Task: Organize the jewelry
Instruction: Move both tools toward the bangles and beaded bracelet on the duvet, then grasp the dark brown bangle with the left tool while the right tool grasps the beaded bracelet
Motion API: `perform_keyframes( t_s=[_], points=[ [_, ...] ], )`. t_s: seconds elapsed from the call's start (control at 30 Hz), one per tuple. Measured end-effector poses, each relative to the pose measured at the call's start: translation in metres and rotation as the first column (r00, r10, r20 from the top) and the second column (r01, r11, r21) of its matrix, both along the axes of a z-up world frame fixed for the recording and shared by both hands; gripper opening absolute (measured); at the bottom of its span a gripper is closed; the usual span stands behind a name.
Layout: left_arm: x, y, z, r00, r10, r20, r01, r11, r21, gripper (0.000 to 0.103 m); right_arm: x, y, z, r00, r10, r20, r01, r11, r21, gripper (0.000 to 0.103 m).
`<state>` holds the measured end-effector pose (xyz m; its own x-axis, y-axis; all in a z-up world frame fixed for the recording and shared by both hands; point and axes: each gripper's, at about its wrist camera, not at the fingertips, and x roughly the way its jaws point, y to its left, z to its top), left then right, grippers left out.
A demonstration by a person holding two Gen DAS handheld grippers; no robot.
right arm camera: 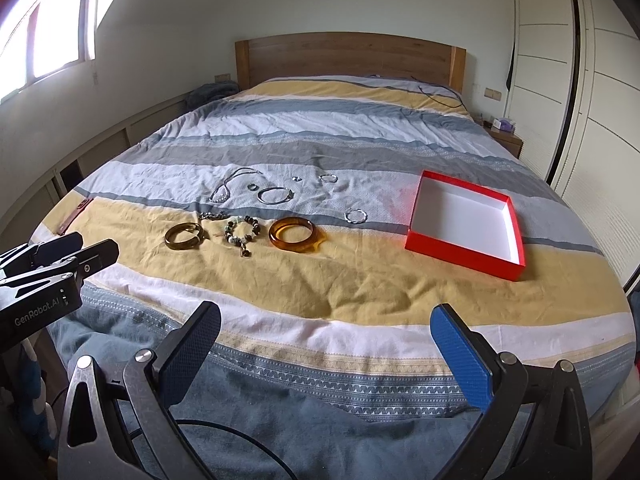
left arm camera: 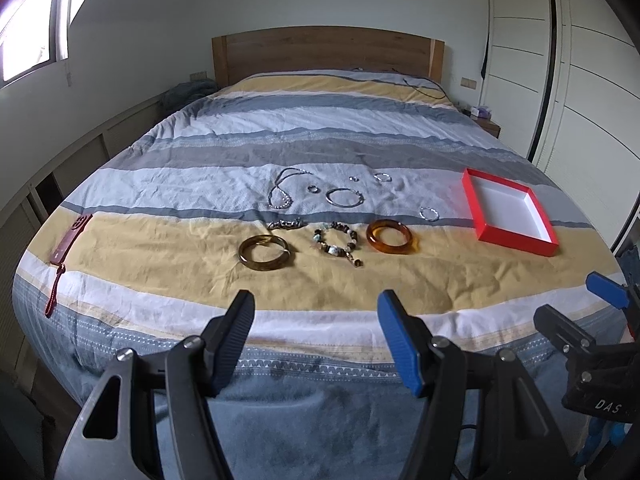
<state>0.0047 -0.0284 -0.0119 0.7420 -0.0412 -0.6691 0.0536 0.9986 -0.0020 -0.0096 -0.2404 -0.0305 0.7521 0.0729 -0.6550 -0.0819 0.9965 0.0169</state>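
The left claw [left arm camera: 316,308] hangs over the foot of the bed [left arm camera: 360,292] with its fingers spread apart and nothing between them. The right claw [right arm camera: 326,320] hovers beside it, likewise spread wide and empty.

Beyond them, on the yellow stripe of the cover, three bracelets lie in a row: a dark bangle [left arm camera: 264,255] to the left, a beaded bracelet [left arm camera: 336,242] in the middle, an amber bangle [left arm camera: 390,237] to the right. A small chain piece [left arm camera: 286,224] lies just behind the dark bangle.

Further back, on the pale stripe, lie a silver necklace [left arm camera: 284,188], a silver hoop [left arm camera: 342,197] and several small rings [left arm camera: 313,189]. Another silver ring [left arm camera: 429,213] lies between the amber bangle and the box.

The red box [left arm camera: 508,212], white inside and empty, sits open on the right side of the bed, well apart from the bracelets.

At the bed's left edge lies a red phone [left arm camera: 72,238] with a strap. A wooden headboard [left arm camera: 328,54] stands at the far end.
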Motion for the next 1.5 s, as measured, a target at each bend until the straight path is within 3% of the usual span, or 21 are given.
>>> perform_keyframes(
  t_s=[0.2, 0.33, 0.67, 0.83, 0.97, 1.13, 1.33, 1.5],
  points=[
    [0.009, 0.013, -0.013, 0.999, 0.032, -0.021, -0.032, 0.999, -0.009, 0.062, 0.011, 0.002, -0.013, 0.999, 0.018, -0.037, -0.017, 1.0, 0.006, 0.101],
    [0.017, 0.023, -0.019, 0.997, 0.062, -0.04, -0.063, 0.998, -0.017, 0.062, 0.02, 0.005, -0.022, 0.997, 0.043, -0.064, -0.041, 0.999, 0.018, 0.092],
    [0.041, 0.048, -0.041, 0.987, 0.124, -0.101, -0.124, 0.992, 0.008, 0.062, 0.042, 0.014, -0.042, 0.987, 0.099, -0.127, -0.091, 0.993, 0.073, 0.08],
    [0.057, 0.06, -0.053, 0.98, 0.145, -0.134, -0.145, 0.989, 0.014, 0.062, 0.058, 0.018, -0.053, 0.977, 0.128, -0.169, -0.111, 0.988, 0.104, 0.068],
    [0.074, 0.073, -0.062, 0.974, 0.163, -0.157, -0.163, 0.986, 0.013, 0.062, 0.072, 0.024, -0.061, 0.967, 0.16, -0.198, -0.138, 0.983, 0.119, 0.06],
    [0.097, 0.09, -0.071, 0.968, 0.178, -0.177, -0.18, 0.984, 0.003, 0.062, 0.091, 0.036, -0.07, 0.947, 0.216, -0.236, -0.184, 0.971, 0.153, 0.043],
    [0.135, 0.11, -0.079, 0.964, 0.185, -0.19, -0.192, 0.981, -0.022, 0.061, 0.122, 0.059, -0.072, 0.919, 0.302, -0.252, -0.258, 0.946, 0.194, 0.035],
    [0.167, 0.121, -0.091, 0.96, 0.17, -0.222, -0.186, 0.981, -0.054, 0.061, 0.16, 0.088, -0.075, 0.897, 0.366, -0.249, -0.318, 0.924, 0.213, 0.035]
  ],
)
